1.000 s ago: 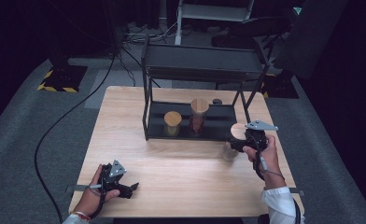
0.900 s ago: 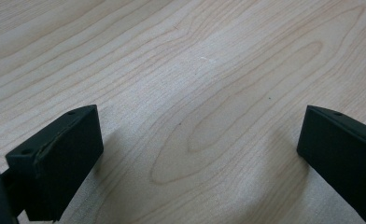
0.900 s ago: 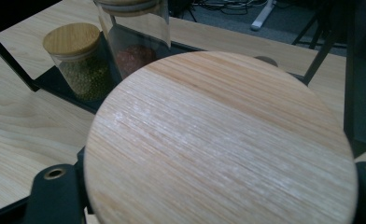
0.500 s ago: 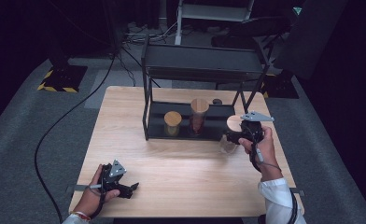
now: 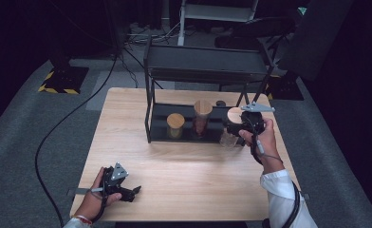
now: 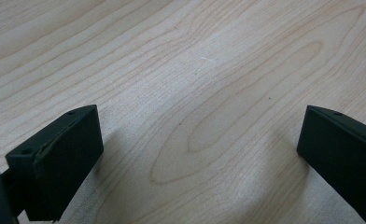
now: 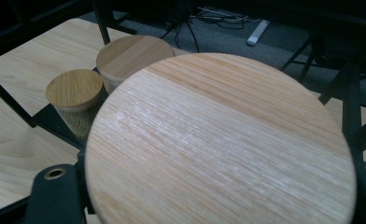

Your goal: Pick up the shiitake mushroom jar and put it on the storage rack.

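Note:
A clear glass jar with a round wooden lid hangs just above the table at the right end of the black rack, and my right gripper is shut on it. In the right gripper view that lid spreads across the frame between the black jaws. On the rack's lower shelf stand a short wooden-lidded jar and a taller one; their lids lie behind the held one. My left gripper rests on the table near the front left, open, with bare wood between its jaws.
The black rack has an upper shelf and thin legs standing on the wooden table. A small dark object sits at the back of the lower shelf. A black cable runs over the grey floor at the left.
My right gripper has lifted the jar and carried it a little up and left, closer to the rack's right end. The left gripper has not moved.

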A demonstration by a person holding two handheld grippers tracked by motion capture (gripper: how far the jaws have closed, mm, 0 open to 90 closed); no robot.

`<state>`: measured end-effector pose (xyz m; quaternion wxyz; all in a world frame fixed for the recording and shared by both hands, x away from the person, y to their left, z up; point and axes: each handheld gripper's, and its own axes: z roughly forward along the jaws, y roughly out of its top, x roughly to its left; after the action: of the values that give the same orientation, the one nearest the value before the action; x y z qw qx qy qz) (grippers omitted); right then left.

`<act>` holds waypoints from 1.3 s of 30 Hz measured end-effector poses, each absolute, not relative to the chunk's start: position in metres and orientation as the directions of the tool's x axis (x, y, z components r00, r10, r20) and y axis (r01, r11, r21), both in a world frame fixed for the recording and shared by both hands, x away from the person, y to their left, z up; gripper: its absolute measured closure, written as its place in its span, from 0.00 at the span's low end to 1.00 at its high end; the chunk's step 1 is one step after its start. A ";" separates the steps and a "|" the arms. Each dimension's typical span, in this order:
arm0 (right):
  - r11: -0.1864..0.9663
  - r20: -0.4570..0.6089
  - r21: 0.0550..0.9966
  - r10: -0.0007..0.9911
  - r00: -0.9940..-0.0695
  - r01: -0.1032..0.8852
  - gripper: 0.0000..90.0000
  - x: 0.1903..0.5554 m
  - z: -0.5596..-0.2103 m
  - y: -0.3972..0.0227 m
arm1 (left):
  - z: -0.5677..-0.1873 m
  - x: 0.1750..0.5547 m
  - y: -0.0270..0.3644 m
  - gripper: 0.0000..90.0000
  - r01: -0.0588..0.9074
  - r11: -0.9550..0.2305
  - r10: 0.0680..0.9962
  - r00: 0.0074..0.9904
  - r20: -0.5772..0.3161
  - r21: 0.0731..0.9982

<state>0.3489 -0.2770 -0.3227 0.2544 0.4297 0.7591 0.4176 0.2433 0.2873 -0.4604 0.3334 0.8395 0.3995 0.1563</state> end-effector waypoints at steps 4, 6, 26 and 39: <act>0.284 -0.029 0.850 0.866 -0.499 0.443 0.28 0.354 -0.319 -0.273 | -0.460 0.243 0.287 0.00 0.567 -0.459 0.775 0.632 -0.004 0.685; 0.284 -0.032 0.850 0.869 -0.494 0.444 0.28 0.356 -0.318 -0.269 | -0.460 0.243 0.287 0.00 0.567 -0.458 0.775 0.632 -0.004 0.685; 0.268 -0.033 0.828 0.900 -0.435 0.493 0.28 0.383 -0.326 -0.248 | -0.460 0.243 0.287 0.00 0.566 -0.459 0.775 0.632 -0.004 0.685; 0.266 -0.046 0.812 0.917 -0.397 0.519 0.28 0.398 -0.335 -0.235 | -0.460 0.243 0.287 0.00 0.566 -0.459 0.775 0.632 -0.003 0.685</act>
<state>0.3982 -0.2353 -0.3347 0.2681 0.4792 0.7491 0.3707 0.2432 0.2873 -0.4604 0.3332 0.8396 0.3994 0.1565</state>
